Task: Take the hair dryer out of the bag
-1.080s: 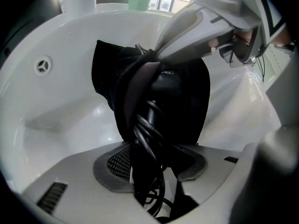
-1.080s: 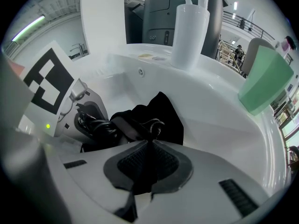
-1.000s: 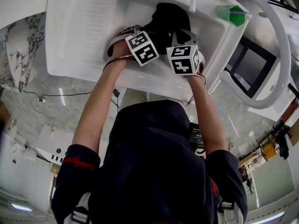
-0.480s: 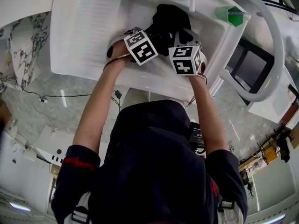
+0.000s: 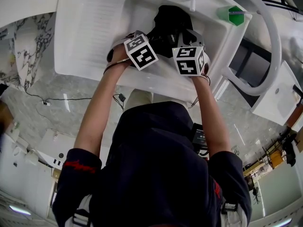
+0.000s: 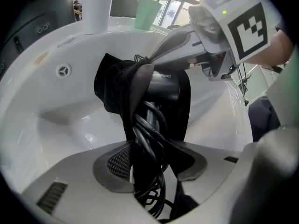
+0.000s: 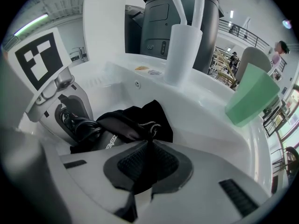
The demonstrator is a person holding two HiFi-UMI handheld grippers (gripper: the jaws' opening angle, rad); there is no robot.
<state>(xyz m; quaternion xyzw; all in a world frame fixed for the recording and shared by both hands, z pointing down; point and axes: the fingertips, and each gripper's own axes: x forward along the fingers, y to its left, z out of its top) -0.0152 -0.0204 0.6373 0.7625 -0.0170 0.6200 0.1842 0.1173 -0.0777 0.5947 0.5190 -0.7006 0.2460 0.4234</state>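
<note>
Left tool (image 6: 152, 167) has lifted a bit over the sink (image 5: 90, 27), clamped on the cord (image 6: 148, 125) of the hair dryer (image 6: 163, 85). Right tool (image 7: 150, 169) pinches the bag (image 7: 149, 113) in the sink. Only the gripper views show the hair dryer half out.

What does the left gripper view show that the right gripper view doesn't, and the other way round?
Only the left gripper view: the right tool seen from outside, pinching the rim of the black bag, with the person's arm behind it. Only the right gripper view: the left tool seen from outside, with the coiled cord in its grip. Both: hair dryer, bag, white sink, green cup.
</note>
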